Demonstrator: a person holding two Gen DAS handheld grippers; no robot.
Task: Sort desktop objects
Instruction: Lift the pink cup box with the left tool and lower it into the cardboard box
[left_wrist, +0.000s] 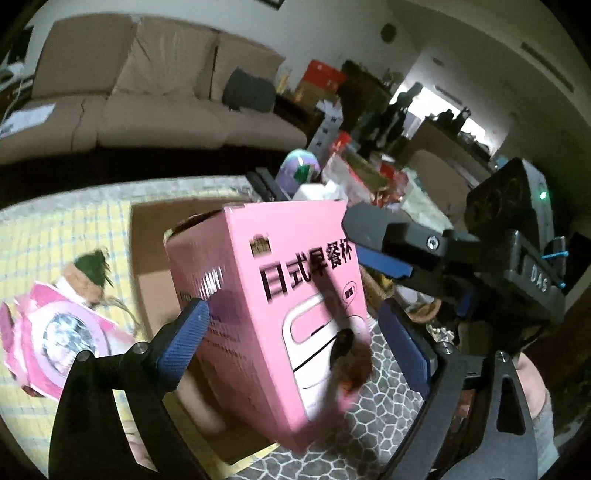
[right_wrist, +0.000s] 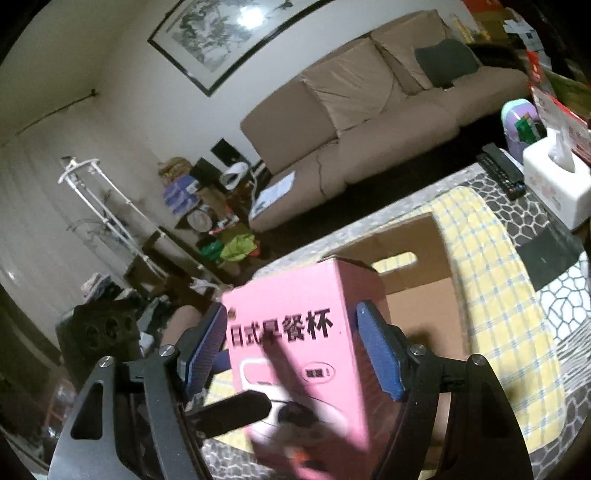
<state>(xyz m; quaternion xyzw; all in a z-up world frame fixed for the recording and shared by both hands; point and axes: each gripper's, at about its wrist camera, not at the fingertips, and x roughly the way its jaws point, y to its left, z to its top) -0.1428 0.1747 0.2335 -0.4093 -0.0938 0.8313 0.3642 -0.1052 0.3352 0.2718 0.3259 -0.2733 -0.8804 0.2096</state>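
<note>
Shows a pink box (left_wrist: 280, 295) printed with black characters, held up off the table, tilted and blurred. Sits between the jaws of both tools at once.

Right gripper (right_wrist: 292, 312): closed onto the box, a blue pad pressed against each side. Left gripper (left_wrist: 293, 312): jaws wide around the same box, one side touching its edge, the other just clear, so apparently not bearing it.

Hangs above an open cardboard carton (right_wrist: 417, 295), which rests on a yellow checked cloth (right_wrist: 491, 295) spread over the table.

Looks like the carrying step, with the box on its way into the carton.

Next, probably: draw the left tool clear, lower the box inside the carton's walls, then part the right jaws only once it stands on the bottom.
</note>
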